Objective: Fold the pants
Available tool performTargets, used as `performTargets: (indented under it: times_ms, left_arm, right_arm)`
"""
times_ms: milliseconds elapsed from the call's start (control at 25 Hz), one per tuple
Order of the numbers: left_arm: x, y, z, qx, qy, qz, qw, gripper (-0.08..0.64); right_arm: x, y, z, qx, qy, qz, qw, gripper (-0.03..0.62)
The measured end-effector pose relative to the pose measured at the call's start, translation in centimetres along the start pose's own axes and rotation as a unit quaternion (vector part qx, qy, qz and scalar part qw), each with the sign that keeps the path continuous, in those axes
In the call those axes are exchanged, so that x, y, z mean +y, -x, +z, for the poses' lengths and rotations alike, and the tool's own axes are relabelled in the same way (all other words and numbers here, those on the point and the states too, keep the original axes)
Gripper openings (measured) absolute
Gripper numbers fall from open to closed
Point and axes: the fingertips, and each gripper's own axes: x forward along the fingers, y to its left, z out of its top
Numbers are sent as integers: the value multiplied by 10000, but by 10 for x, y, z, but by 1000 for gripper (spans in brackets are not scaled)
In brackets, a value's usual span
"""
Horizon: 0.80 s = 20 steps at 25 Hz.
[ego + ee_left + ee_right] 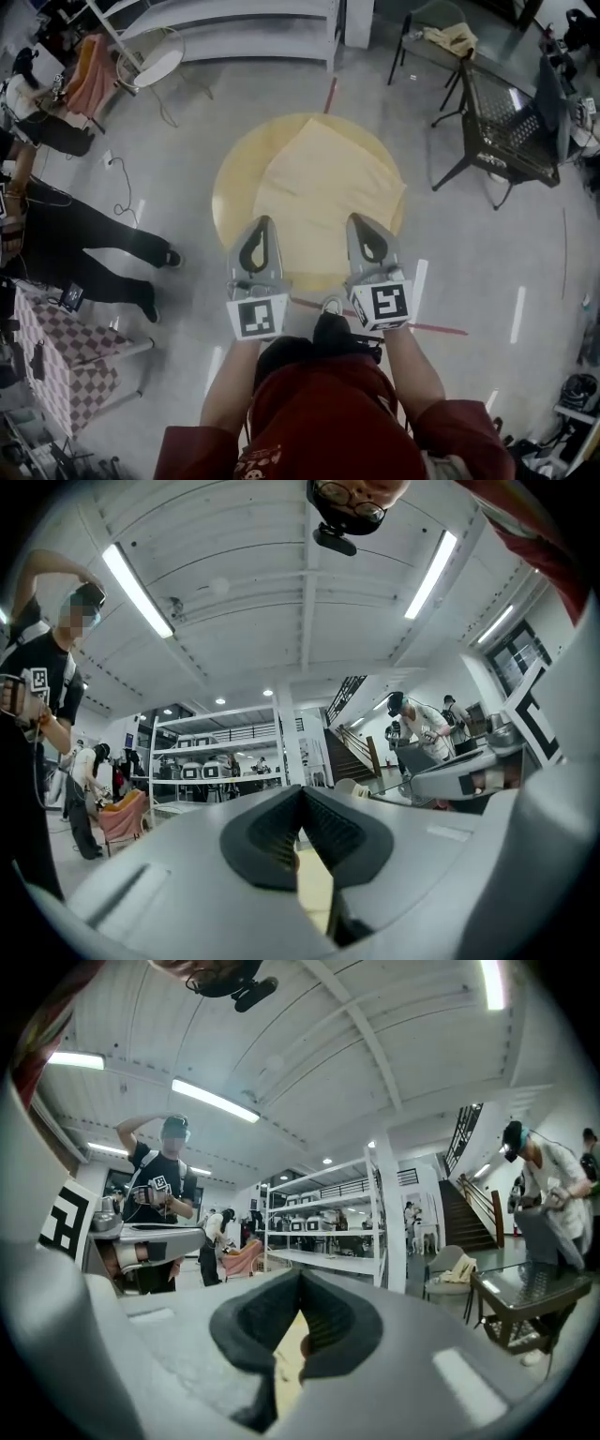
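While pinched shut on nothing, L claw (pixel 262 222) & R claw (pixel 360 218) hover at near rim of round tabletop (pixel 234 178); cream pants (pixel 328 187) lie folded there, corners reaching far & right rims, open floor (pixel 469 272) around.

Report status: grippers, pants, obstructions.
Left gripper, right gripper shut, empty. Pants flat on round table. No obstruction seen.
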Motion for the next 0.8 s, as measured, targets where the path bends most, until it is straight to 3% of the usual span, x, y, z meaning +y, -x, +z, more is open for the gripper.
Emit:
performTargets:
  times_ms: [440,640,800]
  left_arm:
    - [1,-20,-13,-94,250,-922,9954,6]
    - [2,-10,-38,163,-411,-1486,9879,6]
    - [-11,-2,-84,909,-1028,-2030,9695,8]
  right_arm:
    - [-7,5,-3,220,63,-965,9951,0]
    - [2,18,-22,578,224,-1080,9922,0]
    - [-3,25,-50,994,372,-923,9901,1]
